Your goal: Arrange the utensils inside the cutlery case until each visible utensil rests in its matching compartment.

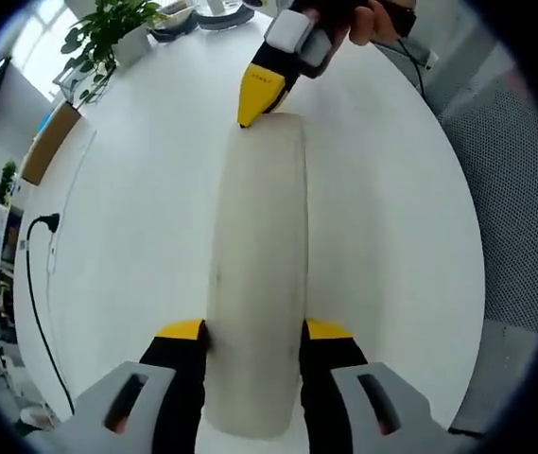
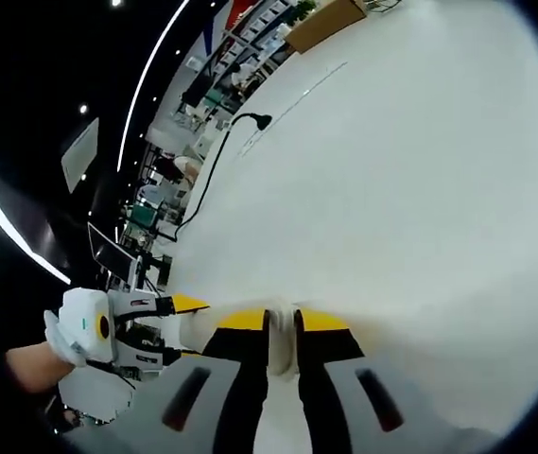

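right claw (image 2: 282, 333) pinching white case edge (image 2: 281, 355), white table (image 2: 420, 189)

White round desk (image 1: 136, 218) under everything. At its far edge: leafy green potted plant (image 1: 108, 33), stacked dark dishes (image 1: 179, 19). Off the desk's left side: brown cardboard box (image 1: 46, 142). Black power cable (image 1: 34, 284) with plug trailing along the rim. Grey mesh panel (image 1: 514, 189) on the right. Black monitor (image 2: 112, 253) and cluttered shelves (image 2: 250, 43) beyond.

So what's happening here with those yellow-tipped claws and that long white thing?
A person is holding a long white case over a white table, with a hand-held gripper at each end. The left gripper clamps the near end across its width, and the right gripper pinches the far end. The case looks closed; no utensils are out.
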Demonstrator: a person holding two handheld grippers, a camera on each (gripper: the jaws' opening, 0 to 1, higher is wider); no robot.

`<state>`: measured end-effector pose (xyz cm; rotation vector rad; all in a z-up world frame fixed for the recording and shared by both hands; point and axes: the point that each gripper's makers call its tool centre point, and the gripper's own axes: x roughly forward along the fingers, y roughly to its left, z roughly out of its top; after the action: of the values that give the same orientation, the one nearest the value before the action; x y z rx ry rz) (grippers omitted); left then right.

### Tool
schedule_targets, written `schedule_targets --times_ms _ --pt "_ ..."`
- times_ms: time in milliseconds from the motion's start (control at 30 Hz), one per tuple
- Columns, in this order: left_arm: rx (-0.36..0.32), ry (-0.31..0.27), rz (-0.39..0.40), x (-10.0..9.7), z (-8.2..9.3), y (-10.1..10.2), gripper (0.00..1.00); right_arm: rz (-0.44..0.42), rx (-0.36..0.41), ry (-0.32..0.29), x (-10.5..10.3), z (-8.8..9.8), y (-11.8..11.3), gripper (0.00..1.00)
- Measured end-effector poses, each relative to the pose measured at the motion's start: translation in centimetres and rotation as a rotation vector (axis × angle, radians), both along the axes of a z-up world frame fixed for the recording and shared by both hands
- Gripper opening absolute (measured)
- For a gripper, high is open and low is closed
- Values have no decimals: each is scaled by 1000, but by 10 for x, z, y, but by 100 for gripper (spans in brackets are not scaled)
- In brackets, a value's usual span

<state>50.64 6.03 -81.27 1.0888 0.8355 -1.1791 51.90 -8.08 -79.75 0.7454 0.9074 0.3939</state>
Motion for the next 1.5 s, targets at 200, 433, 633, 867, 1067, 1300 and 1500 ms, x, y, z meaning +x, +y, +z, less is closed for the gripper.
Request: schedule_targets --times_ms 200,433,633,867,1067,1300,1500 --pt "-3 27 34 1 -1 -1 41 28 -18 43 -5 -5 2 16" --pt "-85 43 177 5 7 2 63 41 -52 -21 -4 17 -8 30" --pt "-282 -1 235 6 54 -5 61 107 -134 -147 -11 56 -24 35" --pt "-566 42 459 -16 115 8 67 276 -356 -369 -42 101 -44 38" --pt "-772 18 556 -42 170 24 79 412 -518 -560 -77 150 -40 44" --pt "-985 -35 682 -67 230 48 92 462 -582 -695 -113 200 -34 49" --pt "-1069 -136 725 -98 269 73 100 392 -590 -815 -140 250 -37 56"
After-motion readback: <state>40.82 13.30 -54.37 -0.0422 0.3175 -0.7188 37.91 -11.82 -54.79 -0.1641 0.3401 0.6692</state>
